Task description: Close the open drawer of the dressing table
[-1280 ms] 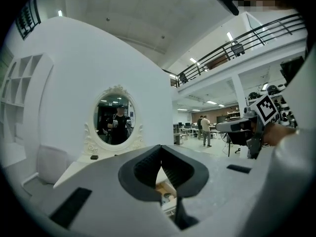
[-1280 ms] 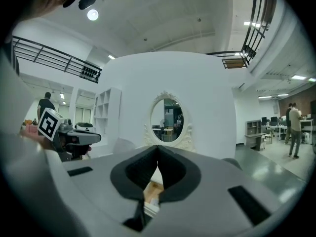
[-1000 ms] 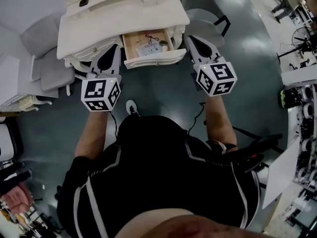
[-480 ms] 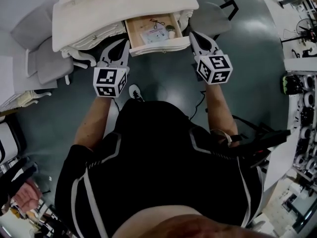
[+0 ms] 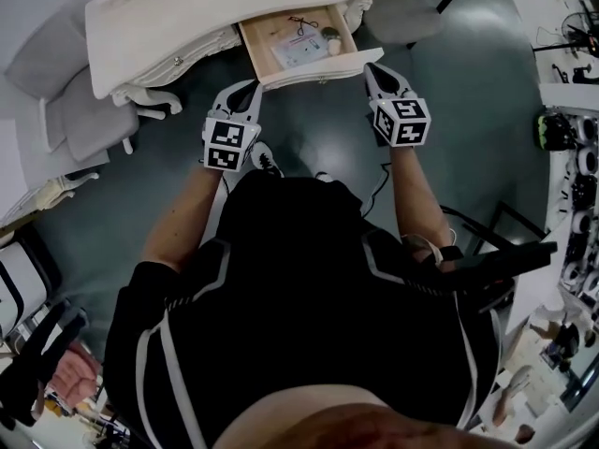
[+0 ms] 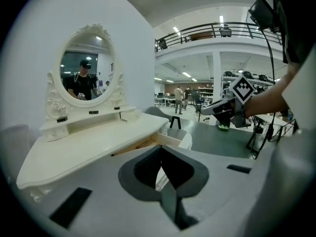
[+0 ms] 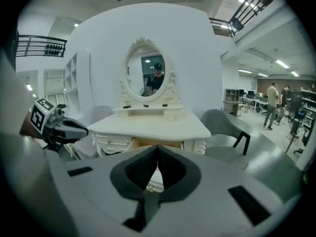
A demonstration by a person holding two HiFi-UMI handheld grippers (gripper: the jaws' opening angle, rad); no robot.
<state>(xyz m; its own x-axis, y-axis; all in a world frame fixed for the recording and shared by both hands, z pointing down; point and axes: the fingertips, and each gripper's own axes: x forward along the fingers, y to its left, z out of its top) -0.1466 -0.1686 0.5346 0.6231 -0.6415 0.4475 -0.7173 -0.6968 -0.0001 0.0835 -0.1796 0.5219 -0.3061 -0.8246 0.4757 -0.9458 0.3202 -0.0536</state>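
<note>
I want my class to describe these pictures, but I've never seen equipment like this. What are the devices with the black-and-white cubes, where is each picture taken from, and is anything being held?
No robot here: a person holds a hand tool with two-jaw tongs in each hand; the cubes are part of those tools. The overhead picture comes from a camera on the person's head, looking down at the left tongs and right tongs. The other two come from cameras riding on each tool, looking along its jaws. Both tongs are shut, holding nothing. Ahead stands a dressing table with an oval mirror; its drawer is open.
</note>
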